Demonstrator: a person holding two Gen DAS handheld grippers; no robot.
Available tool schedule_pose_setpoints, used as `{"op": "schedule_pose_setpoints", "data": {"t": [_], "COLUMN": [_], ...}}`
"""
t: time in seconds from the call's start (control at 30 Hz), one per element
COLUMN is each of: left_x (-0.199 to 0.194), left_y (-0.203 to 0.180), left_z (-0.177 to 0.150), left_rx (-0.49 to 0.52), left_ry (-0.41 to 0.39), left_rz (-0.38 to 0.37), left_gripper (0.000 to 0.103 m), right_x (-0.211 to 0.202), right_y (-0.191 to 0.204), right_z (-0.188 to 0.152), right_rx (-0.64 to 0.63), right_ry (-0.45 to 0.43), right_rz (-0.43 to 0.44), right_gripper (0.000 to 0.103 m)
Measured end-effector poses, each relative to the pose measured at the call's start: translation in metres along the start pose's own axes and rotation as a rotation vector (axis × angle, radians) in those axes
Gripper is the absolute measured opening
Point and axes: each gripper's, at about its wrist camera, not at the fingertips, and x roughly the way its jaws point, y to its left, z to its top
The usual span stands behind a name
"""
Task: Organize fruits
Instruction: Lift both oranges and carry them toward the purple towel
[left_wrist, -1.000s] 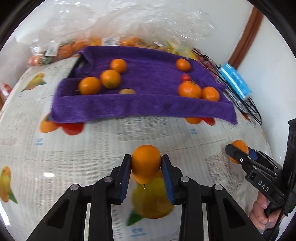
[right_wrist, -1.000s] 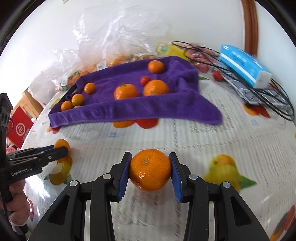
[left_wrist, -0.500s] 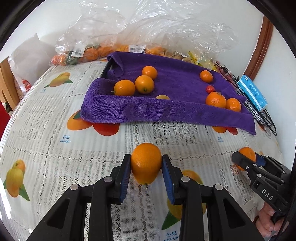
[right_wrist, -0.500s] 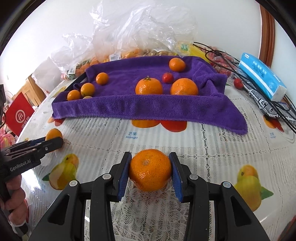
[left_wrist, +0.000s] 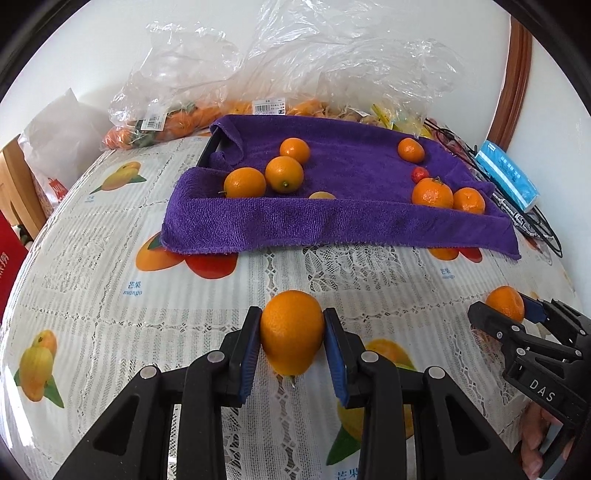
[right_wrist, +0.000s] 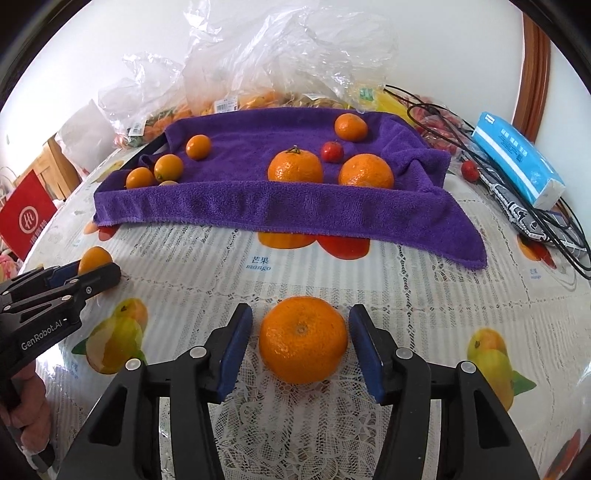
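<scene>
White wall behind; lace-patterned cloth with printed fruit over the surface (right_wrist: 424, 295). Purple towel (left_wrist: 332, 225) spread at the back, draped over a tray, its front edge hanging onto the surface. On the towel's left: three small kumquats (left_wrist: 283, 173) close together, with a pale one partly hidden behind the fold. On its right: two mandarins (right_wrist: 295, 167) side by side, a small red fruit (right_wrist: 331, 151) just behind them, one more mandarin farther back. Clear plastic bags (left_wrist: 295, 62) of fruit piled behind the towel. Blue tissue pack (right_wrist: 517, 158) and black cables (right_wrist: 554, 229) off to the right.

Left tongs (left_wrist: 291, 343) closed on a kumquat (left_wrist: 291, 330), both blue pads pressed against its sides, held over the surface in front of the towel. Seen from the right camera too, at the left edge, fruit at the tips.

Right tongs (right_wrist: 301, 339) opening, with a mandarin (right_wrist: 303, 339) between the pads but clear gaps on either side, so no grip on it. Mandarin resting on the surface, stem scar upward, centred between the fingers, well short of the towel. A hand (right_wrist: 26, 406) visible on the left tongs' handle.
</scene>
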Motion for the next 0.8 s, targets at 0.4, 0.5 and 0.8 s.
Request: {"op": "schedule_pose_setpoints", "data": {"t": [0.4,0.5,0.8], "left_x": [-0.0004,0.0002,0.0014], "left_y": [0.0022,0.0002,-0.0003], "left_z": [-0.0007,-0.0009,-0.0006], "left_rx": [-0.016,-0.006,0.000], "left_ry": [-0.001,0.000,0.001], "left_rz": [-0.017,-0.006,-0.001], "left_gripper": [0.031,0.031,0.031], "right_x": [-0.0010,-0.0008,0.0007], "right_y": [-0.0040,-0.0048,-0.0015], "right_z": [-0.0003,-0.0004,0.0000], "right_rx": [0.024,0.025,0.012], "right_ry": [-0.004,-0.006,-0.003], "right_rz": [-0.013,-0.008,-0.021], "right_gripper": [0.047,0.047,0.048]}}
